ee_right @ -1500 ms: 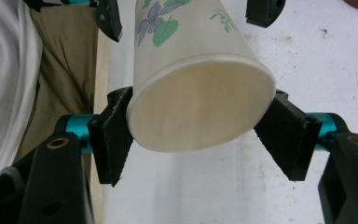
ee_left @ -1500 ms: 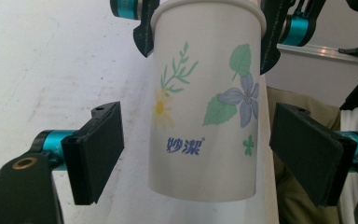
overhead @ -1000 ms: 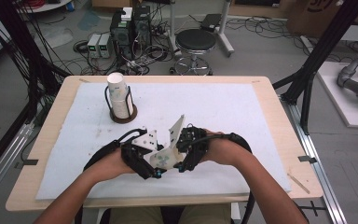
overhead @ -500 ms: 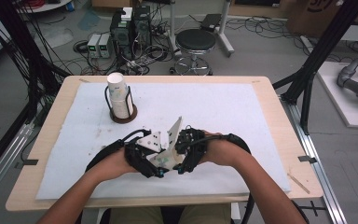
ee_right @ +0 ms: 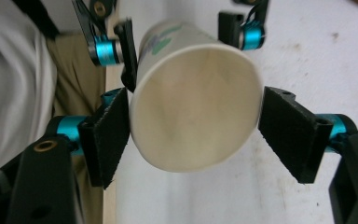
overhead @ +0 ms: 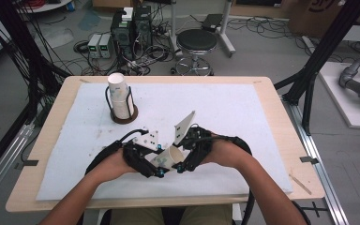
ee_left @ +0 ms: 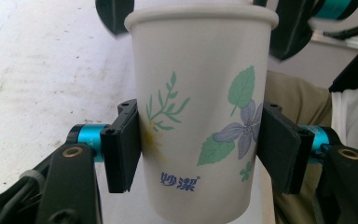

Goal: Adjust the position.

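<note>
A white paper cup (overhead: 169,157) with a flower print lies on its side in the air between my two grippers, near the table's front edge. My left gripper (ee_left: 200,149) is shut on the cup (ee_left: 200,116), its pads pressing both sides of the wall. My right gripper (ee_right: 196,135) faces the cup's open mouth (ee_right: 193,112). Its jaws have just been opening and now stand on either side of the rim without pressing it. Beyond the rim, the left gripper's pads (ee_right: 127,51) clamp the cup's body.
A black wire holder (overhead: 121,115) with a stack of white cups (overhead: 118,93) stands at the back left of the white mat (overhead: 243,112). The person's forearms come in from the front edge. A stool (overhead: 197,42) and cables sit on the floor beyond.
Both hands stay in the same spot at the front of the mat. The left gripper's jaws have closed onto the cup, and the right gripper's jaws have spread off its rim.
</note>
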Available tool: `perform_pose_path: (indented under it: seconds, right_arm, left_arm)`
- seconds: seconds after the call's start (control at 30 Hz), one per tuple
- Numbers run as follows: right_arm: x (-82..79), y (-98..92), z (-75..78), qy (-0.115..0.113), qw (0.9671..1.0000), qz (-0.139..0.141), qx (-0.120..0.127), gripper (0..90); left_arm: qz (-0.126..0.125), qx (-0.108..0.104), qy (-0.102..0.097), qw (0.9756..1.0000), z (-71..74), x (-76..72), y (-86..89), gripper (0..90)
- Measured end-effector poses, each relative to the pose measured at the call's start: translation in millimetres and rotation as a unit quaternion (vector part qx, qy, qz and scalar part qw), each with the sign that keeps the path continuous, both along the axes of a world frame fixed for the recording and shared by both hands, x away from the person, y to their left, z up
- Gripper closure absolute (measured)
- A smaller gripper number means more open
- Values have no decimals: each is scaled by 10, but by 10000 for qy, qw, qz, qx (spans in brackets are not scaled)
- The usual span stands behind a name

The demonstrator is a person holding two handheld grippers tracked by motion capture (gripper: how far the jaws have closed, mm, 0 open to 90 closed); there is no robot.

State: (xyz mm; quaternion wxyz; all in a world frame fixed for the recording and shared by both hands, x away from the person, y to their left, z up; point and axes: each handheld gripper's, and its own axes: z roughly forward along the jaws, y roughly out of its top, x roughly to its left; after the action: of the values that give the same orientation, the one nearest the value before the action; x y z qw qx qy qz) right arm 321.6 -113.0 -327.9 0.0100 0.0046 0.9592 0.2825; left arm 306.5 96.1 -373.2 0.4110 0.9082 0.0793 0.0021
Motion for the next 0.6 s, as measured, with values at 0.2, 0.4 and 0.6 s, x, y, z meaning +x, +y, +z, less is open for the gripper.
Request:
perform_pose_path:
  seconds: [0.2,0.4,0.6]
  right_arm:
    - [25,-228,31,124,9946,-408,945,234]
    - [35,-488,-42,207,9859,-824,1443,234]
    - [11,-703,-185,248,9786,-1199,1655,234]
  left_arm:
    - [276,-519,60,9983,-88,15,156,357]
    - [569,-841,14,9948,-184,14,295,355]
    - [803,-1070,-62,9910,-240,18,410,356]
